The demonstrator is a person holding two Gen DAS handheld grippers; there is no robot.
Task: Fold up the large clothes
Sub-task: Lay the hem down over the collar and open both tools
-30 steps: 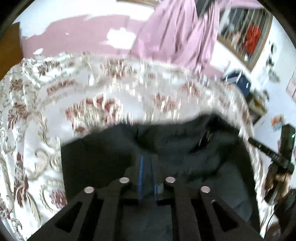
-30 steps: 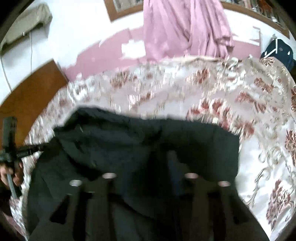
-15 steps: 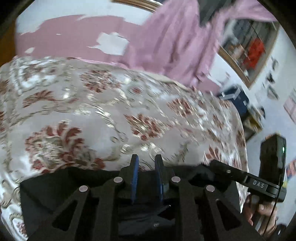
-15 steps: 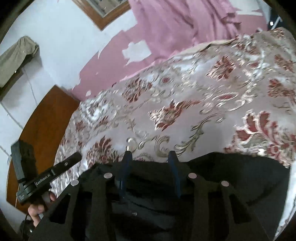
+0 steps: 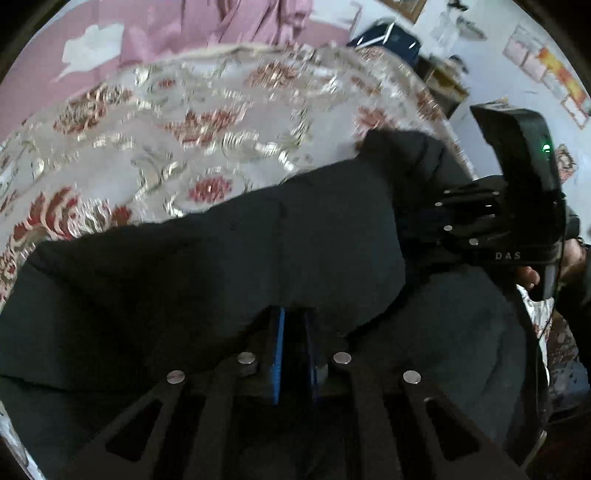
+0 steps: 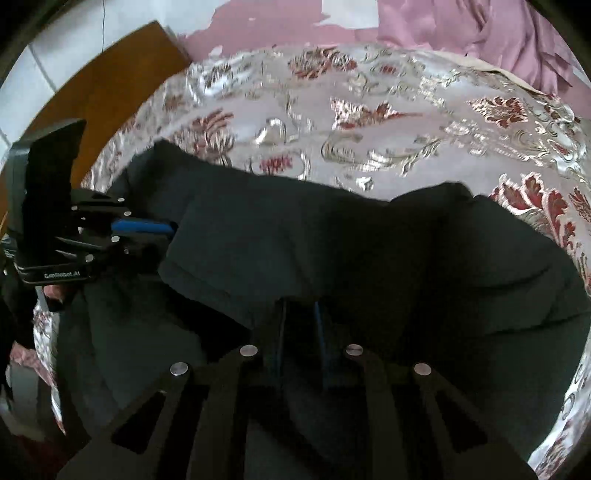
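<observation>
A large black garment [image 5: 229,266] lies across the near part of a floral bedspread [image 5: 184,122]; it also fills the lower right wrist view [image 6: 332,240]. My left gripper [image 5: 293,321] is shut on a folded edge of the garment, its blue pads nearly together with cloth draped over the tips. My right gripper [image 6: 301,314] is shut on another part of the same edge. Each gripper shows in the other's view: the right one at the right side [image 5: 436,229], the left one at the left side [image 6: 162,230], both at the garment's ends.
The bedspread [image 6: 369,122] stretches away behind the garment. Pink curtains [image 5: 229,22] and a pink wall stand beyond the bed. A wooden headboard [image 6: 103,85] is at the left. A dark blue bag [image 5: 384,35] and cluttered shelves sit at the far right.
Both grippers have dropped and pulled back toward me with the garment edge. The fold now lies lower over the garment, and more black cloth covers the view than half a second ago.
</observation>
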